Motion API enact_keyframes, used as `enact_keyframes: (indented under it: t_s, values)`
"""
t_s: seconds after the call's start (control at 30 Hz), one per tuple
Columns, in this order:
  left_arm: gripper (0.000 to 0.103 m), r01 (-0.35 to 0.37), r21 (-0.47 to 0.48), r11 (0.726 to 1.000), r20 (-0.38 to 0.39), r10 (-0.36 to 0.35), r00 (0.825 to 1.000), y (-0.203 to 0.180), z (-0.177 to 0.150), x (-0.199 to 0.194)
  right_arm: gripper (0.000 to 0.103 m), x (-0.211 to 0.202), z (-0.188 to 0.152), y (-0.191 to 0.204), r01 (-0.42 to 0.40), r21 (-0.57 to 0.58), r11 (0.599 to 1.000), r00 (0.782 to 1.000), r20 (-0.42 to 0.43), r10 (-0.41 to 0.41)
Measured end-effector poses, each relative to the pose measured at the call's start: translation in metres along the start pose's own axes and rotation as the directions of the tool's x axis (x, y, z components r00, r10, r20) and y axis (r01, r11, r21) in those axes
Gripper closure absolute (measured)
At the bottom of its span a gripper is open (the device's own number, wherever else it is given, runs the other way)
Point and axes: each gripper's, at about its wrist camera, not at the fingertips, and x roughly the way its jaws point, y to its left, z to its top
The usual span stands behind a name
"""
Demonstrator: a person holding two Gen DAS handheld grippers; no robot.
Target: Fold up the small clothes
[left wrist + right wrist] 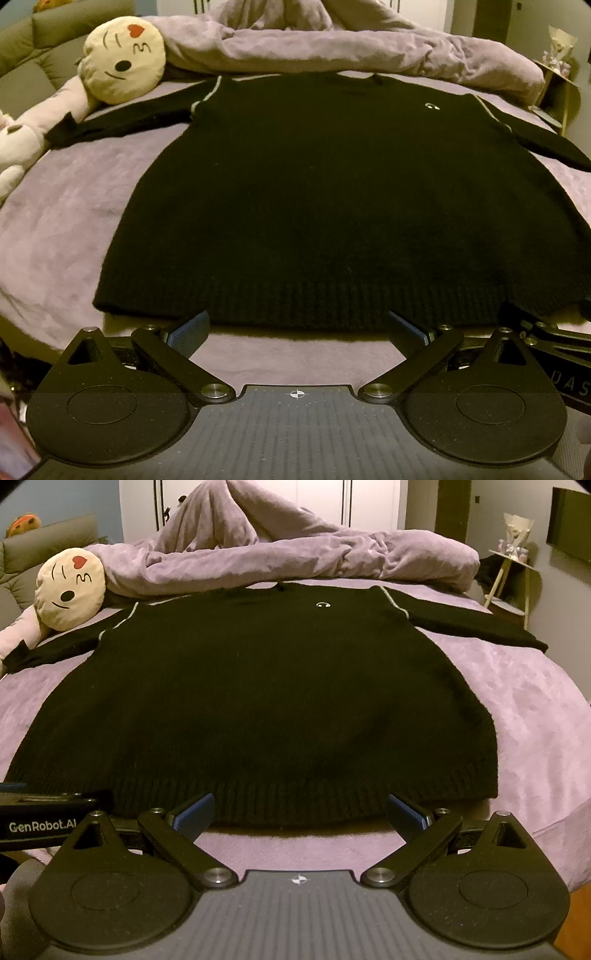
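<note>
Black knit sweater (314,192) is lying flat on the bed (59,221), probably soft and floppy; both grippers, left (297,330) and right (301,812), are gaping empty near its hem, the likeliest grip.

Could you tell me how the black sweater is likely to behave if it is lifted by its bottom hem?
The sweater looks like a thick soft knit, so it would probably drape and sag rather than hold shape. Its spread sleeves would likely trail behind. The ribbed hem should grip well, and the fuzzy purple bedspread may drag on it slightly.
</note>
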Motion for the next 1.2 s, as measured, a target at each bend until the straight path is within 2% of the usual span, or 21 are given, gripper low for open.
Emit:
enact_keyframes:
  t_s: [0.47, 0.9, 1.07, 1.2]
  values:
    - [0.0, 0.0, 0.009, 1.0, -0.022, 0.001, 1.0, -0.005, 0.004, 0.009, 0.004, 0.015, 0.0, -0.012, -0.013, 0.038, 0.999, 0.999, -0.037, 0.015]
    - [0.0, 0.029, 0.005, 1.0, -0.043, -0.029, 0.999, -0.01, 0.016, 0.022, 0.004, 0.035, 0.006, -0.035, -0.049, 0.106, 0.993, 0.996, -0.068, 0.057]
    - [0.0, 0.061, -0.001, 0.998, -0.029, -0.061, 0.998, -0.011, 0.035, 0.024, 0.004, 0.039, 0.024, -0.067, -0.149, 0.202, 0.968, 0.989, 0.019, 0.148]
    - [0.0, 0.053, -0.029, 0.998, 0.006, -0.053, 0.999, -0.005, 0.065, 0.036, 0.004, 0.057, 0.048, -0.115, -0.14, 0.297, 0.945, 0.989, 0.094, 0.117]
